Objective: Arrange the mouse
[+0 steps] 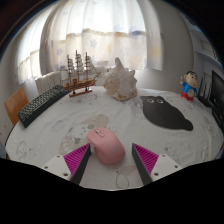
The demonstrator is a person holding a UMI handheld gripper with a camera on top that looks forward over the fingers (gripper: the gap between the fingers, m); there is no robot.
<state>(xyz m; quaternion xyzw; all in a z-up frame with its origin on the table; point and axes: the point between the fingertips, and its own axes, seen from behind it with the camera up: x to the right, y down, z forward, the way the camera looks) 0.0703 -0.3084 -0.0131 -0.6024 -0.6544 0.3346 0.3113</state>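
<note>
A pink mouse [104, 145] lies on the white patterned table [70, 120], just ahead of my fingers and partly between their tips. There is a gap on each side of it. My gripper [110, 160] is open, with a magenta pad [75, 158] on the left and another on the right [146, 159]. A dark grey mouse pad [164, 113] with a bear-like outline lies beyond, to the right of the mouse.
A black keyboard [42, 103] lies at the far left. A model ship [81, 75] and a large seashell [121, 80] stand at the back. A small figurine [188, 86] stands at the far right. Curtains hang behind.
</note>
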